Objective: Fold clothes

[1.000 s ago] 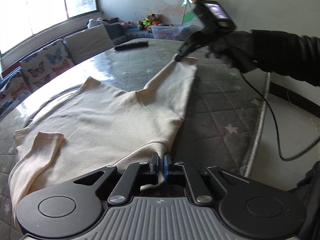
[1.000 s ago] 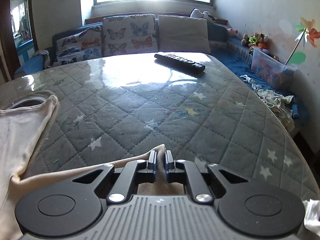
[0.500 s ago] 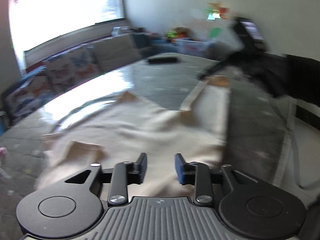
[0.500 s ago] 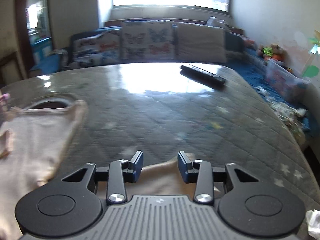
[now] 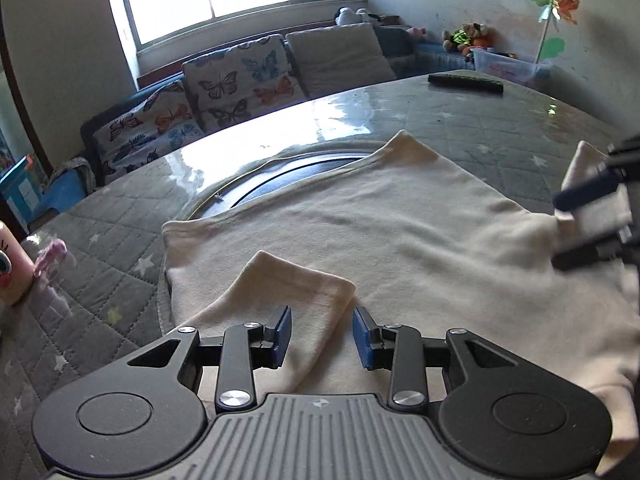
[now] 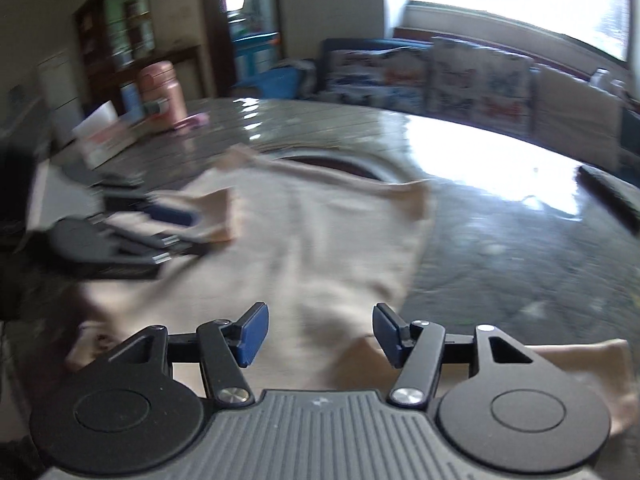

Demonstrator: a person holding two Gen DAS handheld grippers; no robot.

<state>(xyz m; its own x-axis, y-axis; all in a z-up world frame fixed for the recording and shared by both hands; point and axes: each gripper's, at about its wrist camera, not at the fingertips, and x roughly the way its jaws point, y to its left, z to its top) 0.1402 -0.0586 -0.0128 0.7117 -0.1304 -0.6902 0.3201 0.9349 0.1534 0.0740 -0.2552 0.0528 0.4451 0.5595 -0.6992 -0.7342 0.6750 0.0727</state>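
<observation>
A cream long-sleeved shirt (image 5: 392, 232) lies flat on the grey quilted table (image 5: 500, 136). One sleeve (image 5: 288, 296) is folded over the body, its cuff just ahead of my left gripper (image 5: 322, 336), which is open and empty above it. My right gripper (image 6: 318, 334) is open and empty over the shirt (image 6: 320, 232), with the other sleeve (image 6: 576, 364) lying under its right side. The right gripper also shows at the right edge of the left wrist view (image 5: 596, 220). The left gripper shows blurred at the left of the right wrist view (image 6: 168, 226).
A black remote (image 5: 466, 80) lies at the table's far right. A round dark inset (image 5: 304, 172) sits in the table beyond the shirt. A pink cup (image 5: 12, 264) and pink object (image 5: 50, 256) stand at the left. A sofa with butterfly cushions (image 5: 236, 80) is behind.
Both grippers were shut on the shirt's edge a second ago; both have opened and let go. Both have swung left, the left over the folded sleeve, the right toward the shirt's middle.
</observation>
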